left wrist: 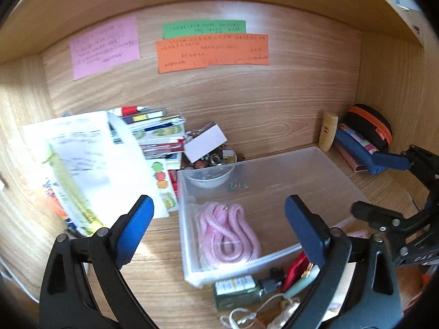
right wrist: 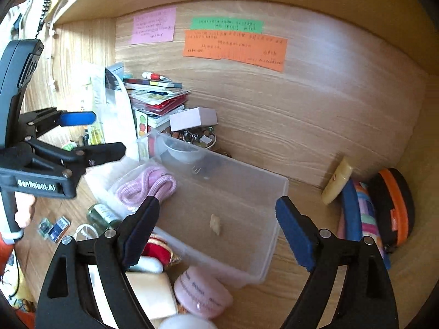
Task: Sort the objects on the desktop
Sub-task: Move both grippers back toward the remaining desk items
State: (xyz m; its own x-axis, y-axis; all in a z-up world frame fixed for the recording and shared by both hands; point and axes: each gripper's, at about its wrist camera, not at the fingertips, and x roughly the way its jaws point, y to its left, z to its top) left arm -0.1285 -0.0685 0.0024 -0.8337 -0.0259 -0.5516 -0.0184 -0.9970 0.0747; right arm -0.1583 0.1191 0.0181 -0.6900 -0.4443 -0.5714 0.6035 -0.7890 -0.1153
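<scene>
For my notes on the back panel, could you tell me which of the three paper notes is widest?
The orange note is widest; it sits just below the shorter green note, with the squarer pink note apart to their left.

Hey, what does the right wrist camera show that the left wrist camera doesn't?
Only the right wrist view shows a round pink case and white pads in front of the bin, two small cards on the desk, and a small tan scrap inside the bin. Only the left wrist view shows a white cord by the green bottle. Both show the clear bin holding the pink rope, the paper stack, colored notes, the orange-trimmed case, and both grippers open: left, right.
</scene>
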